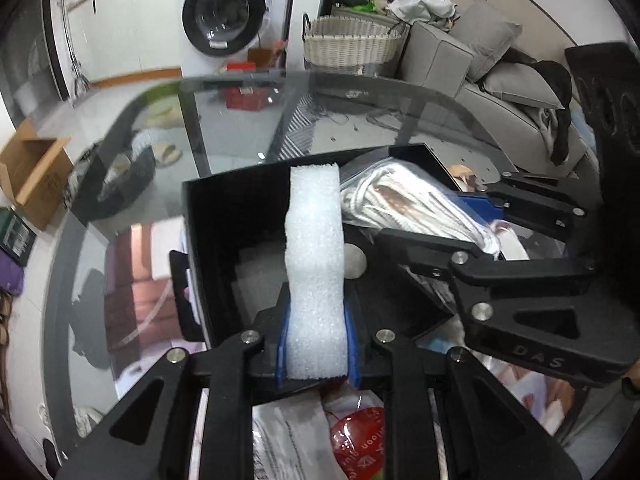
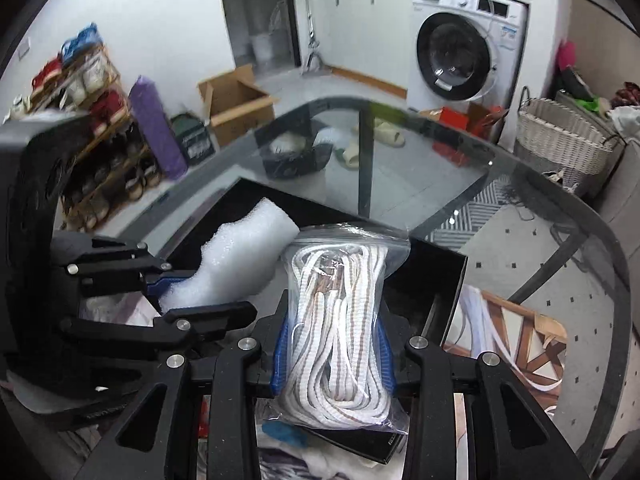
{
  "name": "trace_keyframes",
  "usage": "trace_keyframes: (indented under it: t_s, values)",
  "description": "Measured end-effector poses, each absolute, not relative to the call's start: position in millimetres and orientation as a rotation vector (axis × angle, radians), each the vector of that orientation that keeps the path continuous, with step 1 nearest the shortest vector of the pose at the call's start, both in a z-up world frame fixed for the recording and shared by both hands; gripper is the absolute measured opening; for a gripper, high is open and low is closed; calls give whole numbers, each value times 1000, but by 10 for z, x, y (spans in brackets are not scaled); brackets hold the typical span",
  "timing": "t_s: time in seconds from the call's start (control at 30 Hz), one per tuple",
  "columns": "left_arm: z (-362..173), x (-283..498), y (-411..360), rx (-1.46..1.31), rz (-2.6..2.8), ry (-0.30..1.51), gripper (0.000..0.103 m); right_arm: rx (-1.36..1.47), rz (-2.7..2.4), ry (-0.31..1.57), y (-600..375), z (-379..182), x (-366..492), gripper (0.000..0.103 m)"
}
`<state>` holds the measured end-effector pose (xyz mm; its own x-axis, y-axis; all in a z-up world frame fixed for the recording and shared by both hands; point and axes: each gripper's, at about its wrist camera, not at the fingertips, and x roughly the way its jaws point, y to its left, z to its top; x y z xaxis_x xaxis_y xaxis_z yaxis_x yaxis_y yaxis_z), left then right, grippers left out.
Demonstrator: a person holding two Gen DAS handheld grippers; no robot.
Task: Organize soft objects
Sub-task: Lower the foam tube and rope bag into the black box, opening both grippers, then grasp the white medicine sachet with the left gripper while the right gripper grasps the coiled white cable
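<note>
My left gripper (image 1: pixel 316 344) is shut on a white foam strip (image 1: pixel 314 264), which stands out over the open black box (image 1: pixel 224 216) on the glass table. My right gripper (image 2: pixel 332 344) is shut on a clear zip bag of white rope (image 2: pixel 338 320), held over the same black box (image 2: pixel 436 272). In the left wrist view the bag of rope (image 1: pixel 404 204) and the right gripper (image 1: pixel 496 216) sit to the right of the foam. Seen from the right wrist, the foam strip (image 2: pixel 236 256) and the left gripper (image 2: pixel 160 280) are on the left.
The glass table edge (image 1: pixel 360 84) curves beyond the box. Packets and a red-labelled bag (image 1: pixel 356 440) lie under my left gripper. On the floor are a cardboard box (image 2: pixel 236 100), a wicker basket (image 1: pixel 352 44) and a washing machine (image 1: pixel 228 12); a grey sofa (image 1: pixel 500 80) stands to the right.
</note>
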<state>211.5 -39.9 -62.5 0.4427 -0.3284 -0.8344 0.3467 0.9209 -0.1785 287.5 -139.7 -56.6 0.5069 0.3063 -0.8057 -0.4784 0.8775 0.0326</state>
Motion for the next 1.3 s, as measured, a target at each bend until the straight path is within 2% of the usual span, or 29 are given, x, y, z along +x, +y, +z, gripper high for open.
trace_keyframes:
  t_s: [0.43, 0.6, 0.67, 0.87, 0.9, 0.97, 1.0, 1.13, 1.3]
  values:
    - [-731, 2202, -422, 54, -403, 1048, 20, -198, 470, 961, -1359, -646, 2899, 36]
    - [-734, 2210, -410, 53, -409, 1060, 20, -179, 468, 971, -1342, -638, 2924, 43]
    - [-724, 2206, -400, 54, -409, 1063, 21, -181, 463, 982, -1351, -635, 2929, 51]
    - [-595, 2130, -373, 55, -424, 1044, 22, -145, 435, 965, -1428, -520, 2886, 52]
    - [-558, 2108, -360, 54, -423, 1033, 25, -143, 438, 958, -1430, -483, 2863, 52]
    - [-448, 2031, -313, 48, -416, 1006, 41, -140, 452, 947, -1437, -398, 2804, 52]
    - [-387, 1973, -272, 38, -412, 989, 53, -141, 460, 935, -1446, -332, 2749, 52]
    - [-229, 1708, -116, 28, -393, 938, 52, -173, 510, 905, -1512, -105, 2491, 52]
    - [-356, 1462, -24, 46, -368, 963, 52, -272, 564, 912, -1555, -19, 2036, 52]
